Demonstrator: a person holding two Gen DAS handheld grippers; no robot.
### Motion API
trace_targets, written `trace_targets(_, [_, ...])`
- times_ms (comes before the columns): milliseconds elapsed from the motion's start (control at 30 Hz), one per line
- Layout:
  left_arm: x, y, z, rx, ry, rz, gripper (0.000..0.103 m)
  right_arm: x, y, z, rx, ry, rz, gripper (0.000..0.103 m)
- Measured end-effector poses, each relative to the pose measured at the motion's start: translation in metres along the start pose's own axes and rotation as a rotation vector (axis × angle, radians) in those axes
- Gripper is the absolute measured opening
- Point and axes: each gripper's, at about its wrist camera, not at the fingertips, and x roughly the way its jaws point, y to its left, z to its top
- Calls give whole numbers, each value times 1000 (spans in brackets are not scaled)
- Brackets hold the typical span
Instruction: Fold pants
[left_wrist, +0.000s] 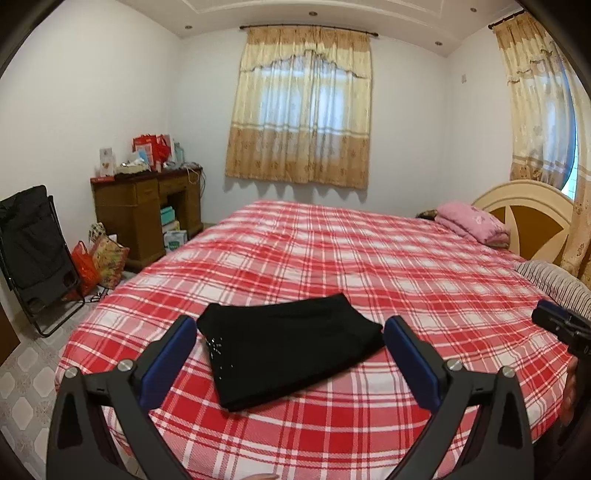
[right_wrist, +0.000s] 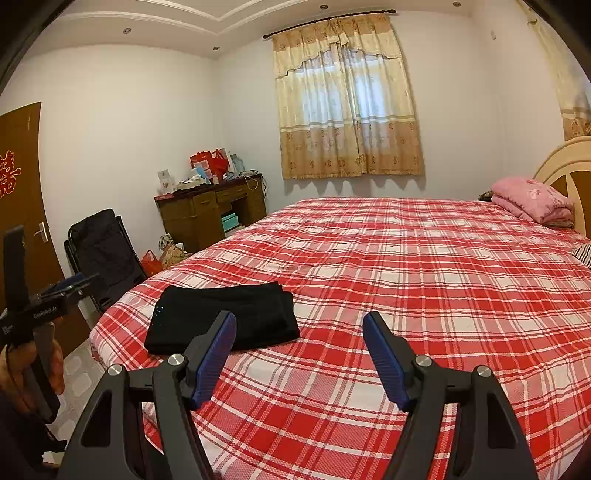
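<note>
The black pants (left_wrist: 291, 347) lie folded into a compact rectangle on the red plaid bed (left_wrist: 369, 258), near its front left corner. Small sparkles dot one end. My left gripper (left_wrist: 290, 325) is open and empty, held above the bed with the pants between and beyond its blue pads. In the right wrist view the pants (right_wrist: 221, 317) lie to the left. My right gripper (right_wrist: 299, 323) is open and empty over bare plaid (right_wrist: 406, 277), to the right of the pants. The right gripper also shows at the right edge of the left wrist view (left_wrist: 561, 325).
A folded pink blanket (left_wrist: 472, 221) and a striped pillow (left_wrist: 554, 280) lie by the headboard (left_wrist: 524, 206). A wooden desk (left_wrist: 147, 210) with clutter, bags (left_wrist: 99, 262) and a black folding chair (left_wrist: 33, 251) stand left of the bed. A brown door (right_wrist: 22, 192) is at far left.
</note>
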Motion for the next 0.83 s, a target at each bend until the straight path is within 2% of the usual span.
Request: trace_targets(833, [11, 9, -8, -19, 19, 28, 103, 11, 11, -12, -42, 50, 15, 72])
